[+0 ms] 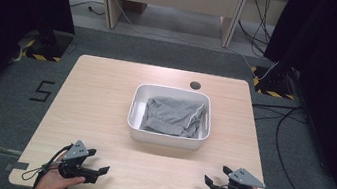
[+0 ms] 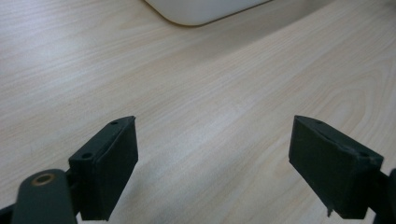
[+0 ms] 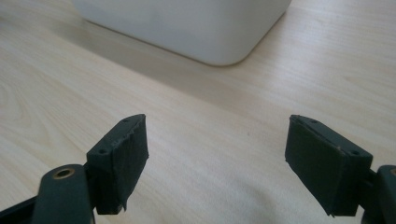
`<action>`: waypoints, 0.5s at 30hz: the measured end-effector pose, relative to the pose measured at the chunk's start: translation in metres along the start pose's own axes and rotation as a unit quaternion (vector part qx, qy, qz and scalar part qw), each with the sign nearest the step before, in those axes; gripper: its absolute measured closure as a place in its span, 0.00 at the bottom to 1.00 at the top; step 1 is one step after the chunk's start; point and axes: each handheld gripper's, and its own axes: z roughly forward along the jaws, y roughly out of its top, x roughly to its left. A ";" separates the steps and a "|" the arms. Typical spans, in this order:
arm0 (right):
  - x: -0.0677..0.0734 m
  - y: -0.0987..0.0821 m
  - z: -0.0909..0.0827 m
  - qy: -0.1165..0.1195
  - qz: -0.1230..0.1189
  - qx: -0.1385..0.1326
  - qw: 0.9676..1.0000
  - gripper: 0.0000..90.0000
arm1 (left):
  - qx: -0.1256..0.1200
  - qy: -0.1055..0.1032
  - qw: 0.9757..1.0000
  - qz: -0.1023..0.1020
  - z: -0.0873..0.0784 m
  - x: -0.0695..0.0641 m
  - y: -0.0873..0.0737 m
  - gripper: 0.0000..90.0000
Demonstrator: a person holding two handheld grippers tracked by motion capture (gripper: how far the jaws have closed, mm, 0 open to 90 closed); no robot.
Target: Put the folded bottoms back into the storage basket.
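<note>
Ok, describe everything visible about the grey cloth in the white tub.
The crumpled grey fabric cloth lies loosely bunched inside the white rectangular plastic tub near the middle of the light wooden table. It looks soft, with folds and a paler edge along its right side. It covers most of the tub's floor, below the rim. Neither gripper touches it.
</note>
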 end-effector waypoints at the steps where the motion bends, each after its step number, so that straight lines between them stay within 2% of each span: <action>1: 0.000 -0.002 0.000 -0.001 0.002 0.003 1.000 0.25 | 0.002 0.002 1.000 0.000 0.000 0.000 -0.001 0.17; 7: 0.001 -0.013 0.003 0.002 0.004 0.026 1.000 0.22 | 0.009 0.005 1.000 0.006 -0.002 -0.002 -0.008 0.17; 10: 0.002 -0.018 0.005 -0.003 -0.010 0.042 0.999 0.22 | 0.011 0.002 1.000 0.000 -0.003 -0.003 -0.012 0.17; 15: 0.005 -0.023 0.006 -0.004 -0.014 0.055 0.998 0.19 | 0.014 0.006 1.000 0.000 -0.006 -0.003 -0.018 0.17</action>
